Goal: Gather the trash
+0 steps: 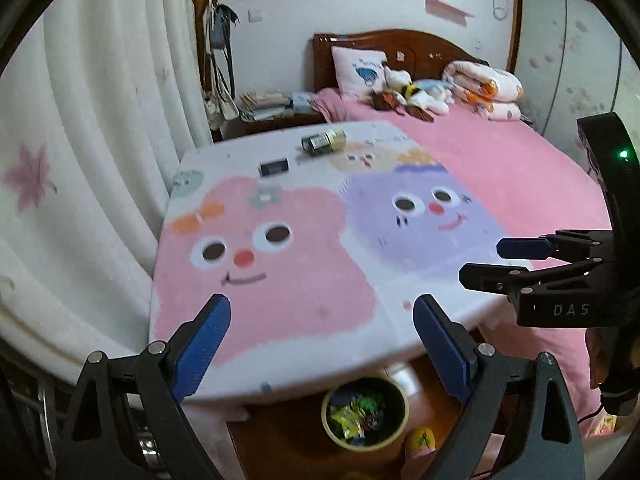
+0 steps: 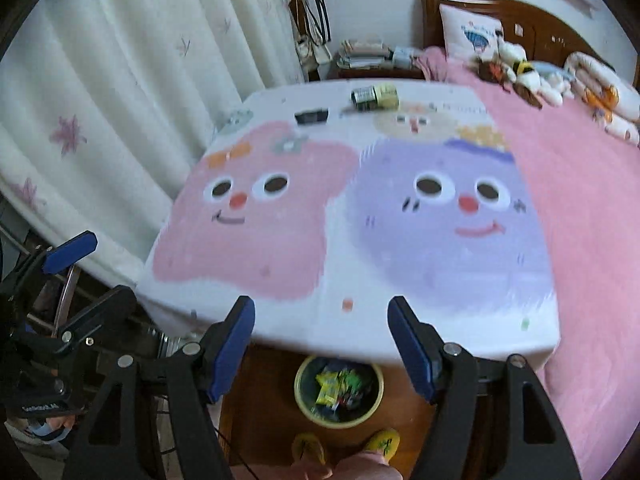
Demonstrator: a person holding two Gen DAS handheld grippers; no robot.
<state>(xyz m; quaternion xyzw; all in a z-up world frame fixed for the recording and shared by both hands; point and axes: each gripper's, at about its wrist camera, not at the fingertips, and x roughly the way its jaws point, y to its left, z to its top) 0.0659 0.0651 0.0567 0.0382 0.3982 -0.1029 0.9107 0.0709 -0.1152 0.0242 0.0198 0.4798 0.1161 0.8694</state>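
Yellow bin (image 2: 339, 390) w/ wrappers on floor under table (image 1: 280, 340); both tools wide, empty; can (image 1: 324, 141) far edge.

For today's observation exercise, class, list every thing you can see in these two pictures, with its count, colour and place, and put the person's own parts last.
Table: one, white top with pink and purple cartoon faces, centre.
Can: one, green and yellow, lying at the table's far edge.
Small packet: one, black, on the table near the can.
Bin: one, pale yellow, on the floor below the table's near edge, holding colourful wrappers.
Bed: one, pink cover, right of the table.
Curtain: one, white with pink leaves, left.
Slippers: two, yellow, on the floor by the bin.
Left gripper: one, black with blue pads, open.
Right gripper: one, same colours, open.
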